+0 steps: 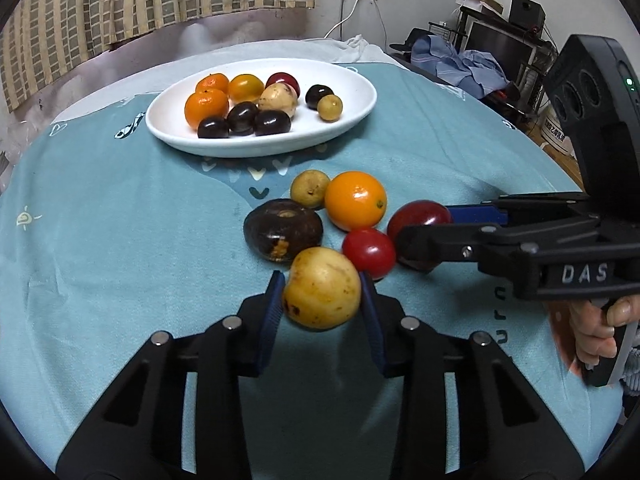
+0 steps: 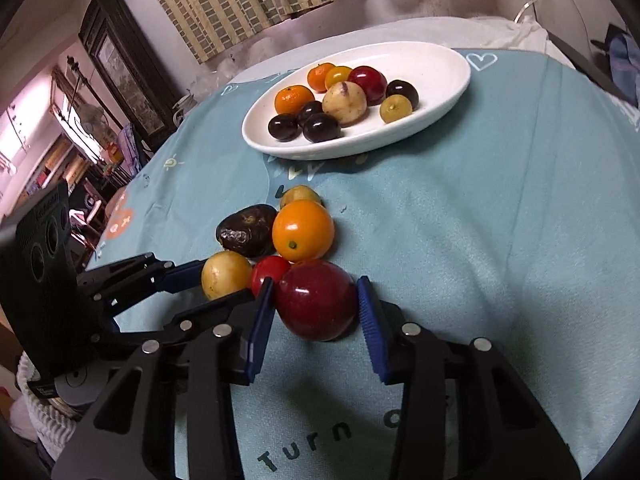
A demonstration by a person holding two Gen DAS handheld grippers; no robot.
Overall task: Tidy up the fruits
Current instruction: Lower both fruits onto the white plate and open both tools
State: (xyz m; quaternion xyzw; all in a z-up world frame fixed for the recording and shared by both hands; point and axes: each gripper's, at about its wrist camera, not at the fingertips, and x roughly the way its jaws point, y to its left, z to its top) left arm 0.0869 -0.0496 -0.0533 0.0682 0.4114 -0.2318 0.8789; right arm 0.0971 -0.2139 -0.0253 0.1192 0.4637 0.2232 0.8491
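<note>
Blue cloth covers the counter, and at 6 o'clock from the white plate (image 1: 352,120) my left gripper (image 1: 322,300) jaws pinch a yellow fruit (image 1: 322,287) while my right gripper (image 2: 316,308) jaws hug a red plum (image 2: 316,300), both smooth, round and squashy, so I hold their fat middles gently.

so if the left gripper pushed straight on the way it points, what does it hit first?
The yellow fruit, already between the left gripper pads. Past it, probably the dark brown fruit or the small red tomato; depth is unclear there.
</note>
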